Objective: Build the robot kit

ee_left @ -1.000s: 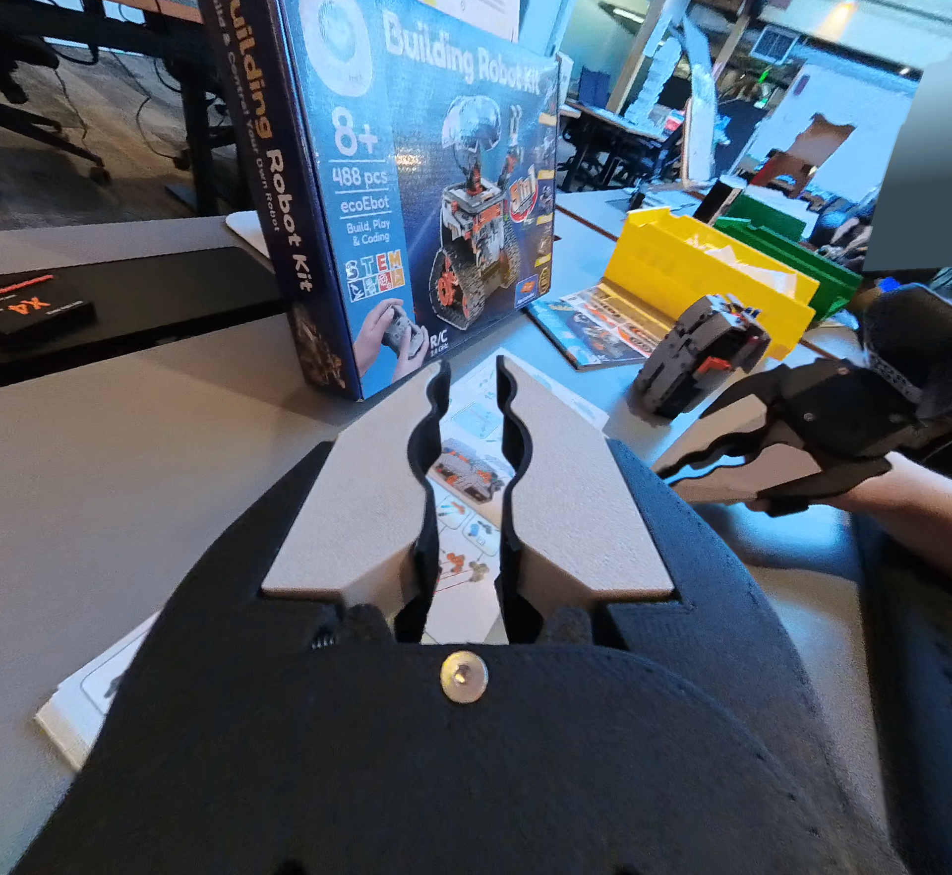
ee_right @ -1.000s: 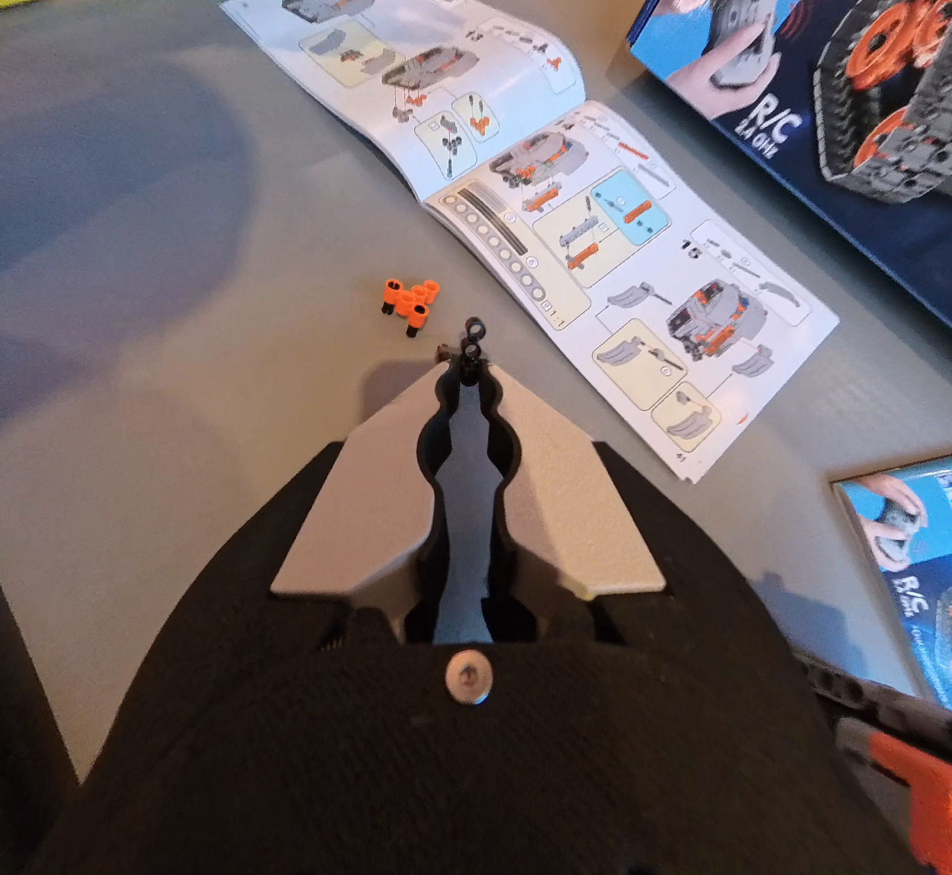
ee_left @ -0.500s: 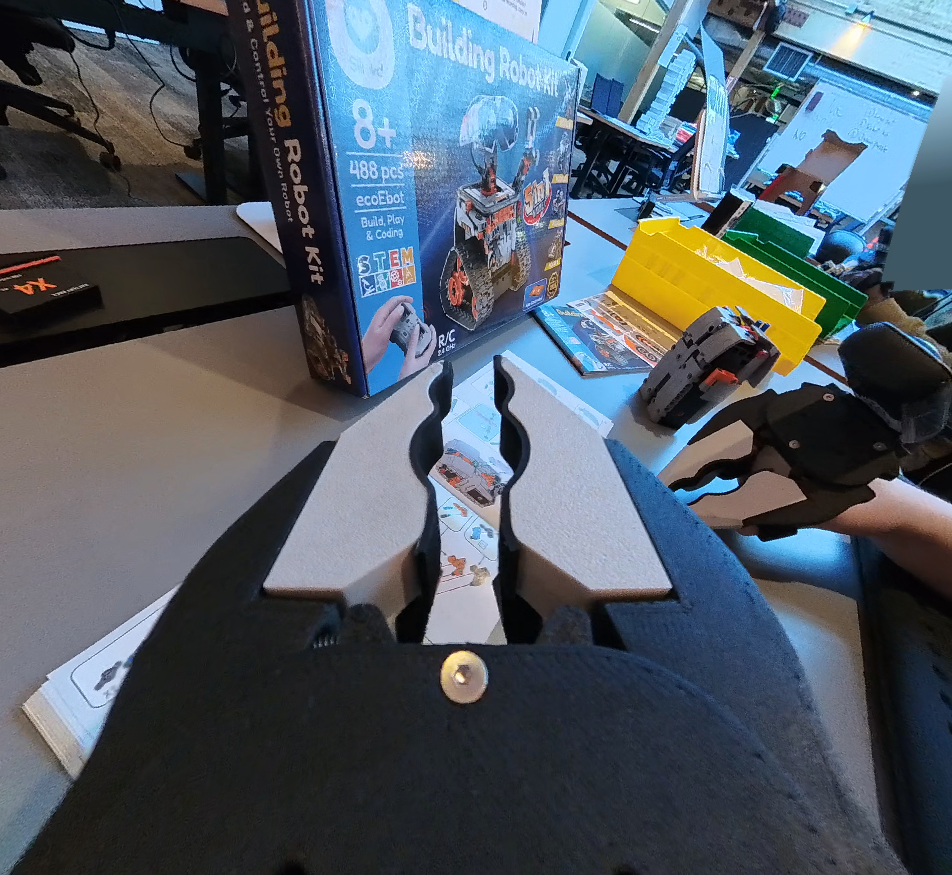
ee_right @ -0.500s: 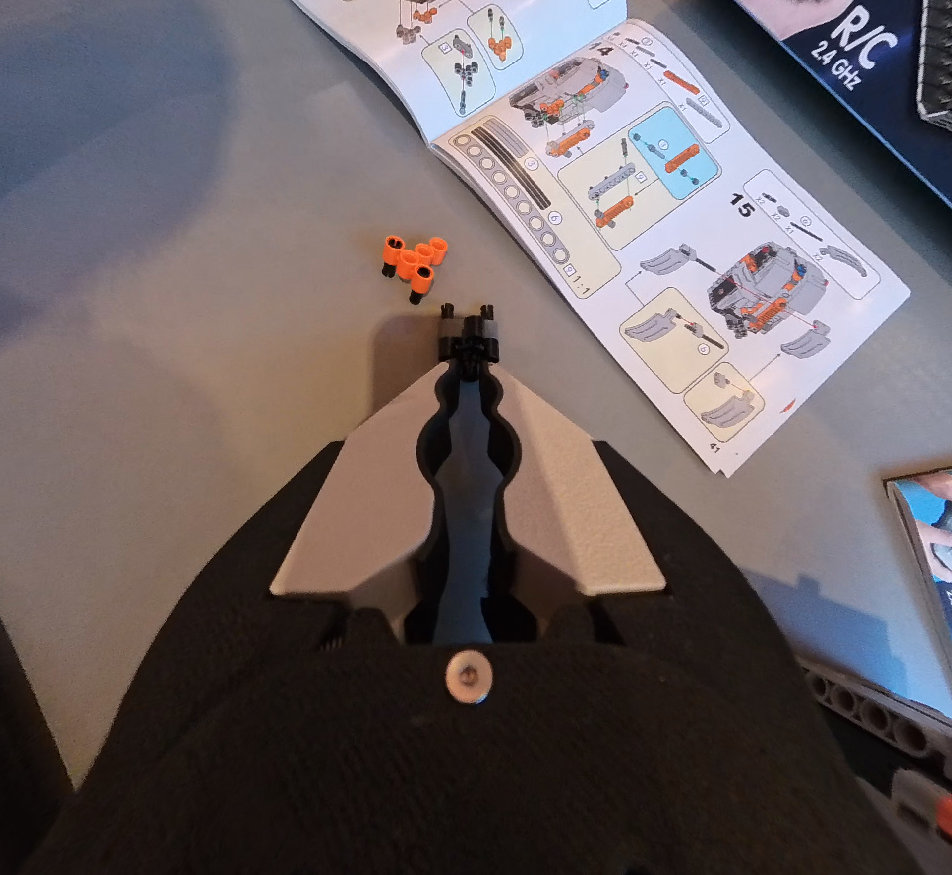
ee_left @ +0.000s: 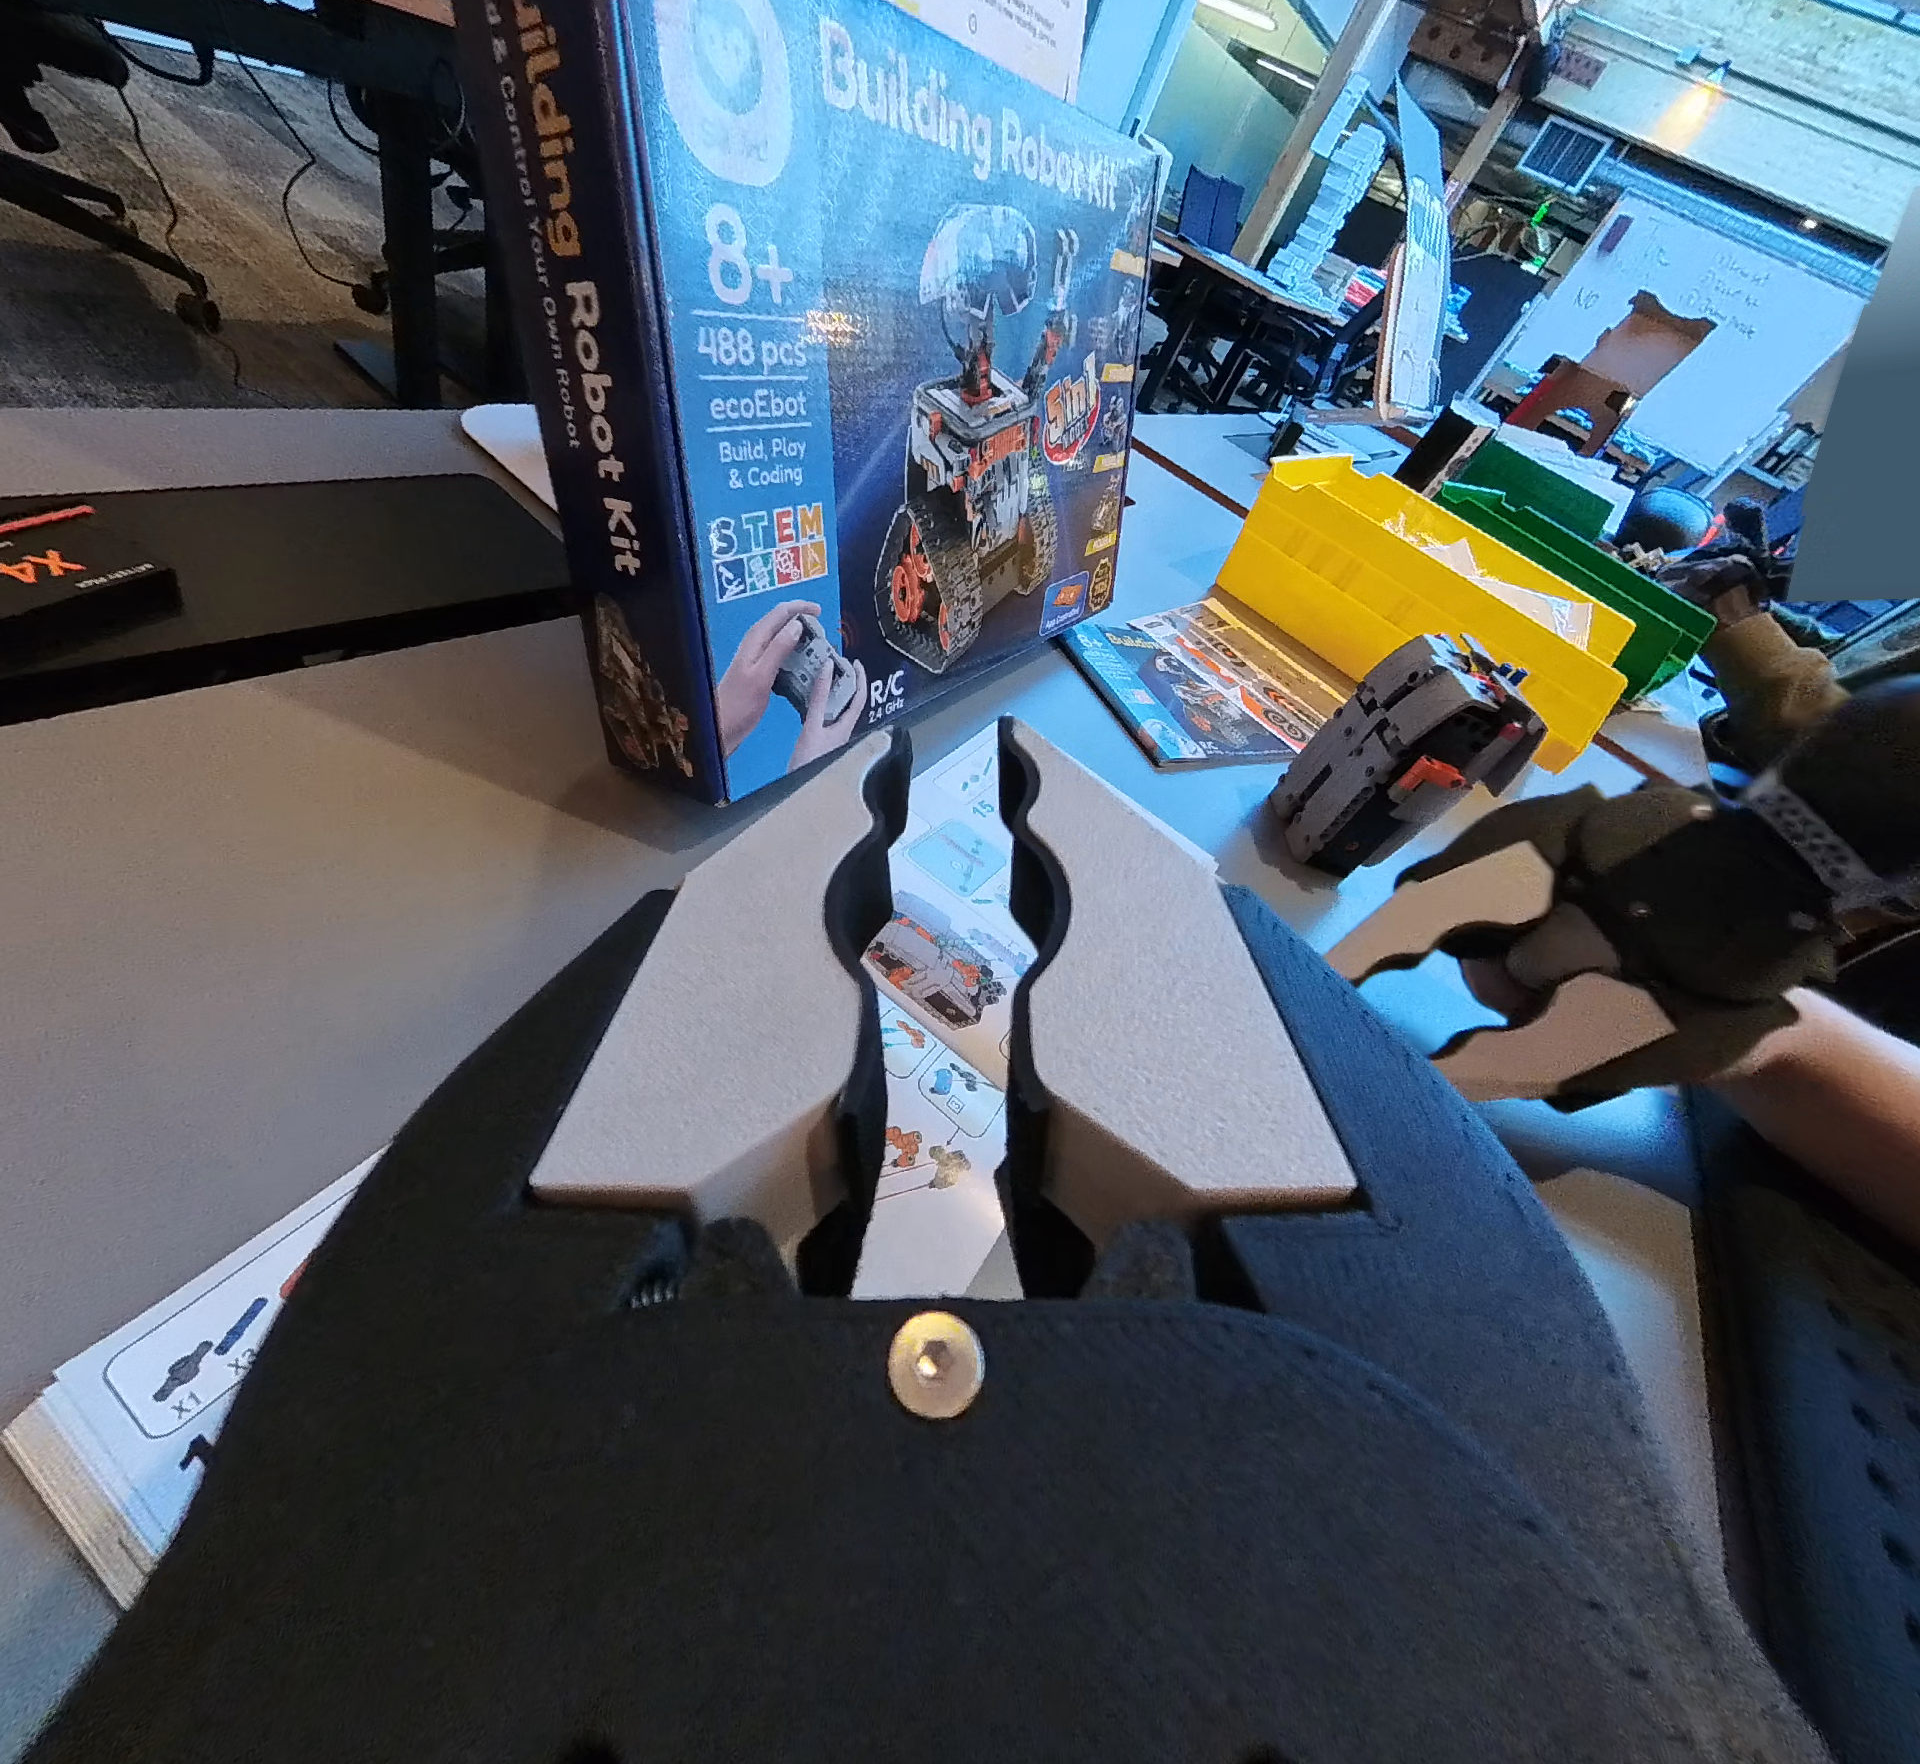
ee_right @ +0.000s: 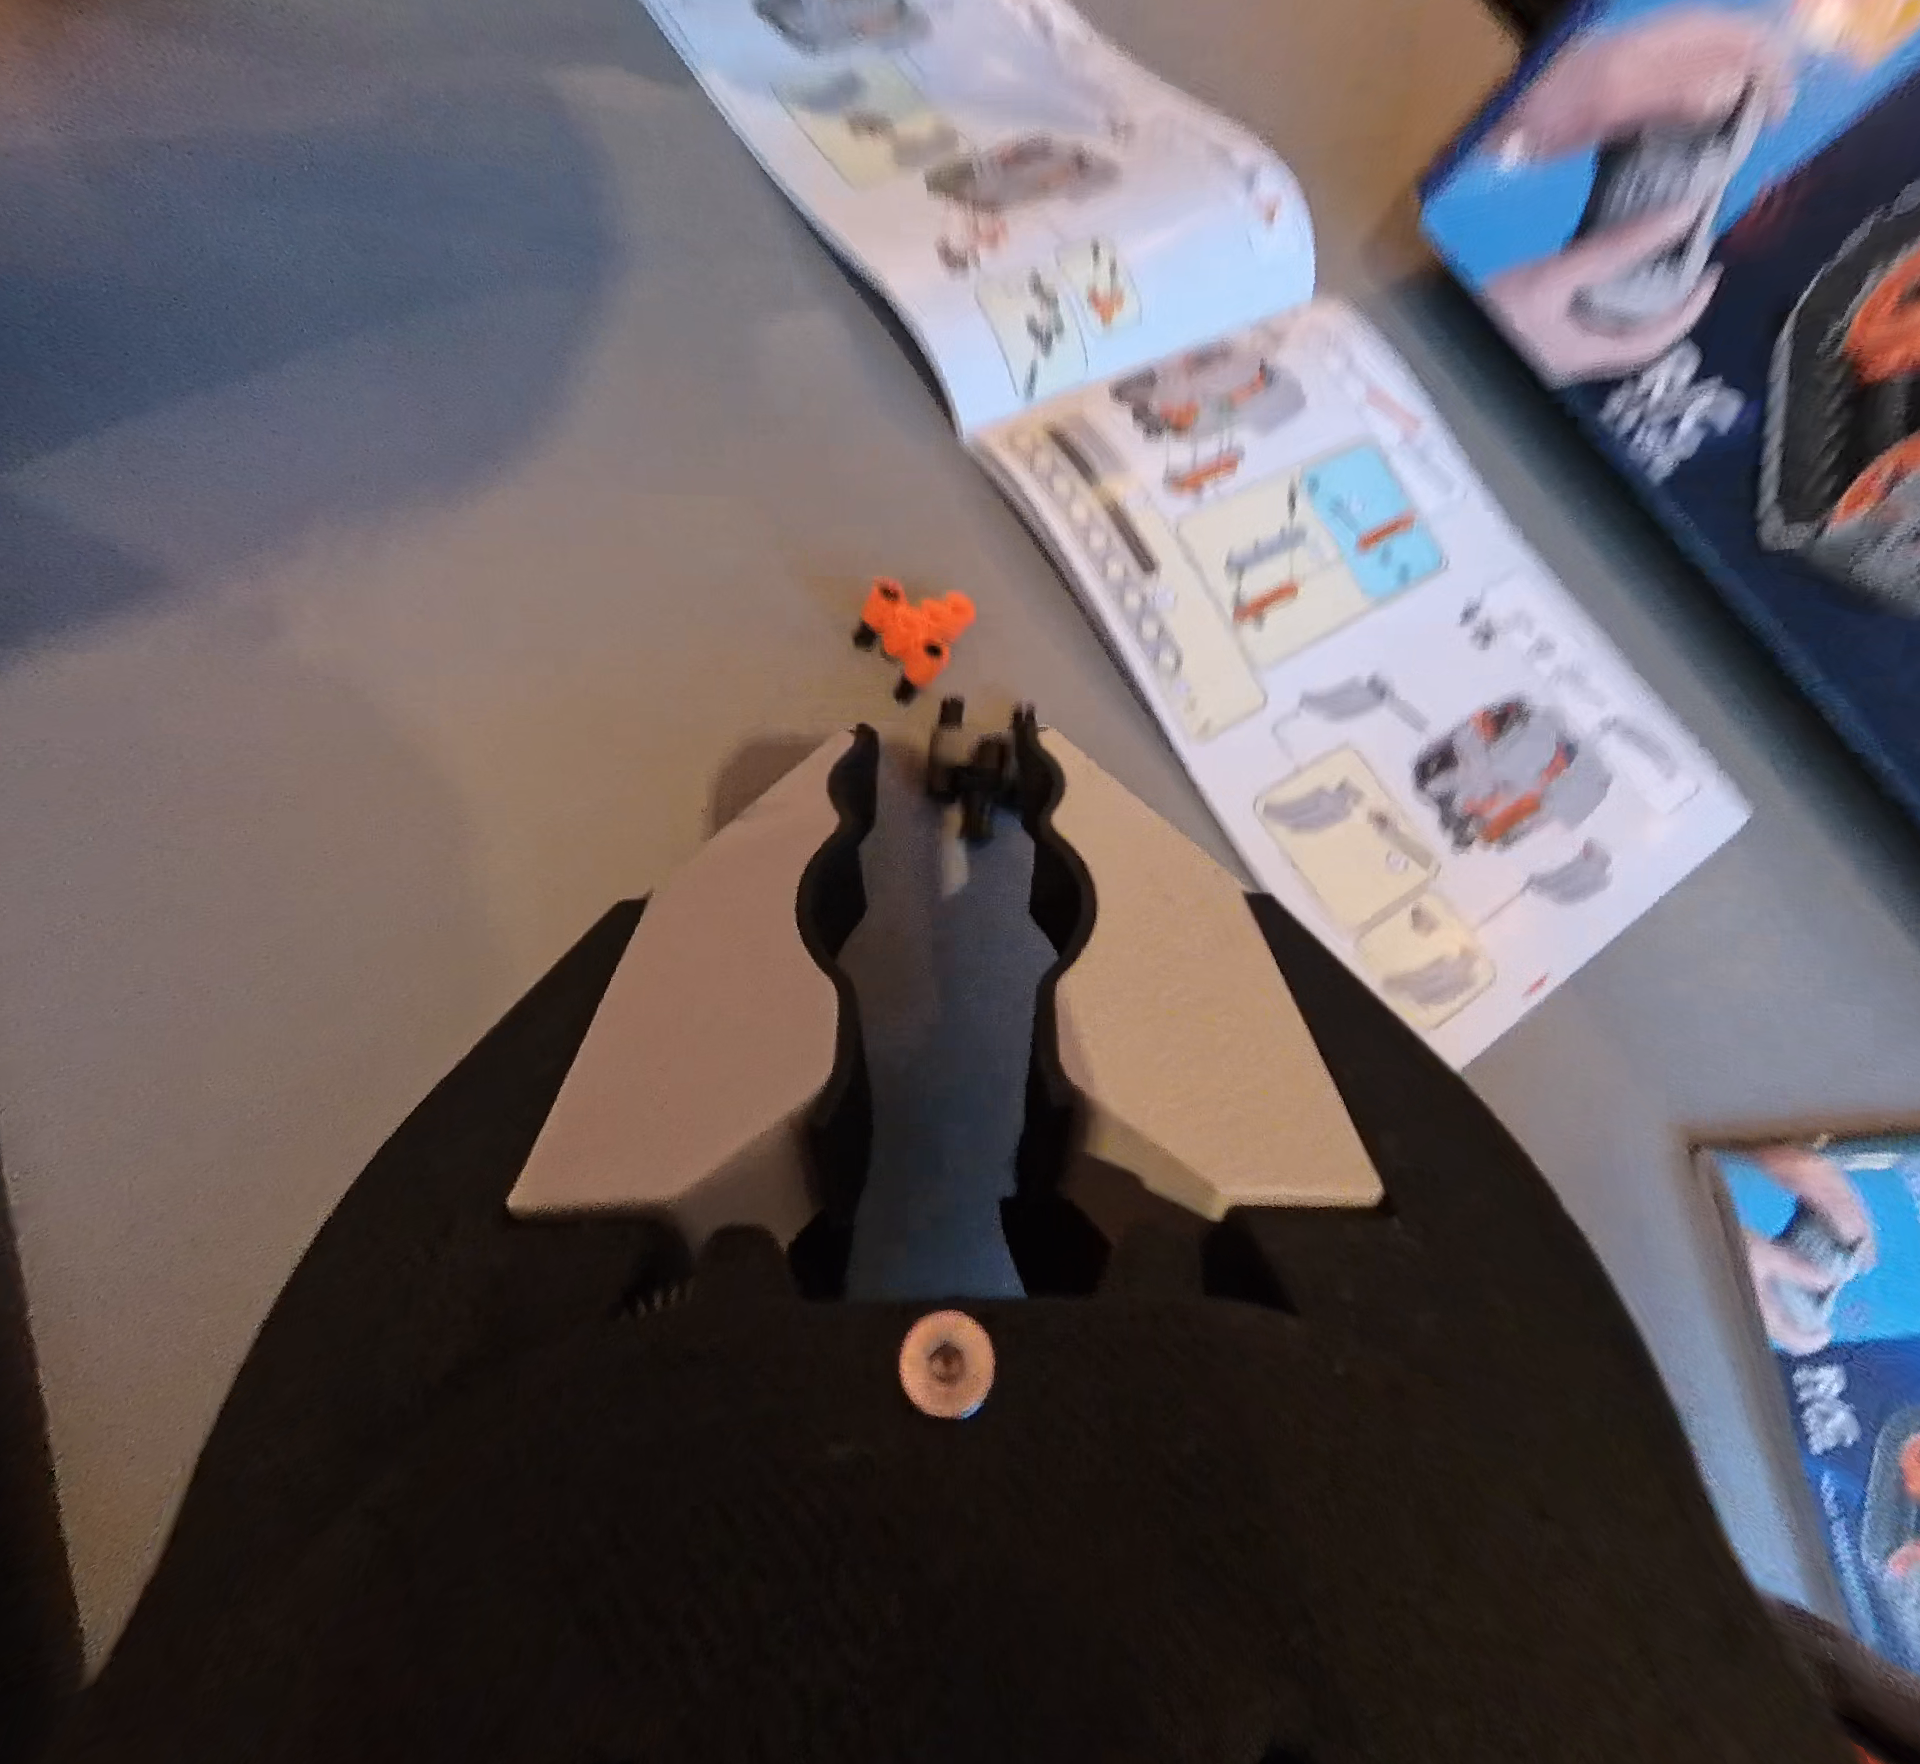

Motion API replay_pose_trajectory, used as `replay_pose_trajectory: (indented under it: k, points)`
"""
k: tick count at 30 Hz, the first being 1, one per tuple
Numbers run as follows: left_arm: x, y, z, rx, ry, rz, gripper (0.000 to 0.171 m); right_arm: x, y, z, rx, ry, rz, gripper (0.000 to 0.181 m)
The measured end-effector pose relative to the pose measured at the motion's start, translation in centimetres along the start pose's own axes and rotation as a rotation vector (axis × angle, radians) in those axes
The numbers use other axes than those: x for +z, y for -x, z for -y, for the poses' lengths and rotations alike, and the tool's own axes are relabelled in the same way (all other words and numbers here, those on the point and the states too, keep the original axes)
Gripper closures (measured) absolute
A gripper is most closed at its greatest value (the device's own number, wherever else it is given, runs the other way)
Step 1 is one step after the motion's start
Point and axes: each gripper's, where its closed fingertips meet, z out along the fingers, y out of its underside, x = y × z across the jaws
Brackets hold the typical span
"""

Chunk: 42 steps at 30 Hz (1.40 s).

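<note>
On the grey tabletop [ee_left: 260,883] a big blue kit box [ee_left: 831,343] stands upright behind an open instruction booklet [ee_right: 1299,571], over which the left tool [ee_left: 948,758] hangs empty with its jaws slightly apart. Beside the booklet, the right tool [ee_right: 945,748] has its jaws parted around a small black-and-grey connector piece [ee_right: 977,774] resting near its right fingertip, an orange connector cluster [ee_right: 914,628] lying just beyond. Ungripped, that black piece could be knocked away or roll against the orange cluster if a fingertip nudges it.

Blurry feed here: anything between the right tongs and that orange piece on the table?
Only a small black piece between the open right tongs, by the right finger; beyond it, table up to the orange piece.
</note>
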Motion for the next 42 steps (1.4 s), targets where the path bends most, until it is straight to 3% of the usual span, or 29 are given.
replay_pose_trajectory:
  k: [2, 4, 15, 20, 26, 29, 35, 38, 42]
  points:
    - [-0.1, 0.0, 0.1, -0.005, -0.005, -0.003, 0.158, -0.9, 0.4, 2.5, -0.097, -0.136, -0.025, 0.157]
    - [-0.1, -0.1, 0.2, -0.005, -0.008, -0.002, 0.158, -1.2, 1.0, 3.4, -0.142, -0.18, -0.027, 0.159]
    - [-0.9, -0.8, 1.2, 0.006, -0.032, -0.016, 0.158, 2.3, 0.3, 0.2, -0.22, 0.144, 0.146, 0.165]
    - [-0.8, -0.7, 1.1, 0.0, -0.019, -0.01, 0.16, 3.1, 1.2, -0.4, -0.183, 0.192, 0.218, 0.167]
    - [-0.5, -1.1, 0.4, -0.002, 0.022, -0.037, 0.16, 3.2, 1.1, 0.3, -0.115, 0.148, 0.237, 0.174]
    - [-0.3, -2.6, 0.1, -0.055, 0.035, -0.148, 0.157, 2.1, 1.0, 2.2, -0.22, 0.025, 0.183, 0.175]
    - [-0.7, -10.5, 1.1, -0.296, 0.027, -0.646, 0.142, -2.8, 1.3, 6.4, -0.453, -0.24, -0.075, 0.175]
    - [-0.1, -14.5, -0.7, -0.262, 0.145, -0.786, 0.14, -6.0, 2.0, 7.8, -0.501, -0.371, -0.178, 0.175]
    - [2.2, -17.7, -3.3, -0.182, 0.236, -0.832, 0.144, -9.9, 2.8, 8.1, -0.495, -0.506, -0.243, 0.176]
